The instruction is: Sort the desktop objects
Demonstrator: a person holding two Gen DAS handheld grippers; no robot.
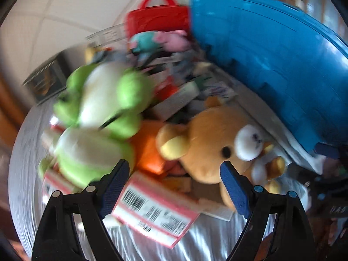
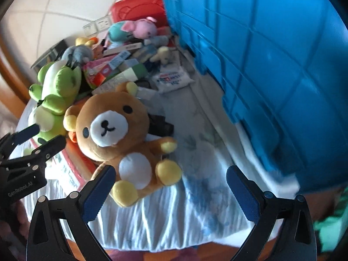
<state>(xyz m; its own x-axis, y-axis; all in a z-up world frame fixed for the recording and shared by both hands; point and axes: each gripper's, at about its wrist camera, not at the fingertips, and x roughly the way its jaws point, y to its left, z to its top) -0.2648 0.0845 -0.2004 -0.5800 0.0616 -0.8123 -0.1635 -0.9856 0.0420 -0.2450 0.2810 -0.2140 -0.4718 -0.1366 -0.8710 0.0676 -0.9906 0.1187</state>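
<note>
White cloth (image 2: 165,213), brown bear (image 2: 113,128) face sharp only in right view, left gripper (image 2: 41,138) open

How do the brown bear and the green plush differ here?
The bear is brown with a white muzzle and yellow paws; the green plush is green and white. The bear lies face up nearest the right gripper; the plush lies behind it, by the left gripper. Both are soft toys resting on the pile of boxes.

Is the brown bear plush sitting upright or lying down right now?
Lying down. The brown bear plush is on its back on the white cloth, face and white belly turned up, limbs splayed.
</note>
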